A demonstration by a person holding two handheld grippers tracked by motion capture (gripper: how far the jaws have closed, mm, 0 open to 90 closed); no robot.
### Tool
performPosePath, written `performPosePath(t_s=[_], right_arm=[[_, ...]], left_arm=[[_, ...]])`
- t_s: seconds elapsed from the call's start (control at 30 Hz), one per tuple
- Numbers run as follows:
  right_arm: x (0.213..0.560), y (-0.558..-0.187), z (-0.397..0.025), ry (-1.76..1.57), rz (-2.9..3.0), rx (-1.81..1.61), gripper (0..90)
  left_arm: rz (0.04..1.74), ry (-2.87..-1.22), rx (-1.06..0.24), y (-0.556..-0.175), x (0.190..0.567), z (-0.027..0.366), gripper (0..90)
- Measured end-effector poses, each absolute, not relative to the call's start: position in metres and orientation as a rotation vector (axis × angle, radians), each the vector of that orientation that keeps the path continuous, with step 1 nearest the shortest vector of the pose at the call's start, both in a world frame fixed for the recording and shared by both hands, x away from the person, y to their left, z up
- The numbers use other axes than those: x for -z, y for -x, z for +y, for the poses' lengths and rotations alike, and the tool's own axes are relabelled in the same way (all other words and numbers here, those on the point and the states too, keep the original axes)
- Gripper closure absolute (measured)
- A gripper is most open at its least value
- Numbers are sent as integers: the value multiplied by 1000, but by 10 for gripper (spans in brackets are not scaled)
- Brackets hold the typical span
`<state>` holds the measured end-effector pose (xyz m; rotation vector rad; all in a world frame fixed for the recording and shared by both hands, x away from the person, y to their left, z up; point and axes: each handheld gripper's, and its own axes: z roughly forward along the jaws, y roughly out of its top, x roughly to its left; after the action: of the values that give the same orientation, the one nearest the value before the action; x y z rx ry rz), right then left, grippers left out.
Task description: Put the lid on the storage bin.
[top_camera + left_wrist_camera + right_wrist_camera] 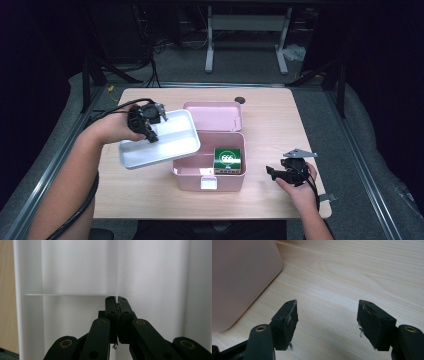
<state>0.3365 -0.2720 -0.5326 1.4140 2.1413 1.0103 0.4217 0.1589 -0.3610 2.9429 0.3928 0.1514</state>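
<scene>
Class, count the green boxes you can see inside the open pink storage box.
1. The green box sits in the right part of the pink plastic storage box; the lifted white tray may hide others.

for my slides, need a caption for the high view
Left claw lifts a white tray from the open pink box; right claw rests open.

Wooden table (270, 125); pink box (227, 177) on it

One wooden table (270, 125). One pink box (207, 175) with one open lid (212, 116), centre frame. One white tray (160, 142), centre left. One green carton (227, 160). Two grippers: left (148, 127), right (274, 172).
</scene>
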Motion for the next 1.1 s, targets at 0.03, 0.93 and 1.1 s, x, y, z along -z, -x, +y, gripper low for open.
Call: performPosePath(t_s=[0.03, 0.93, 1.1], right_arm=[[533, -336, -272, -1413, 2143, -1011, 327], [532, -336, -273, -1409, 2148, -1037, 334], [533, -336, -272, -1406, 2146, -1035, 334]], left_arm=[[368, -2942, -144, -422, 362, 151, 887], [31, -2943, -63, -416, 396, 32, 887], [17, -2933, -75, -415, 397, 33, 885]])
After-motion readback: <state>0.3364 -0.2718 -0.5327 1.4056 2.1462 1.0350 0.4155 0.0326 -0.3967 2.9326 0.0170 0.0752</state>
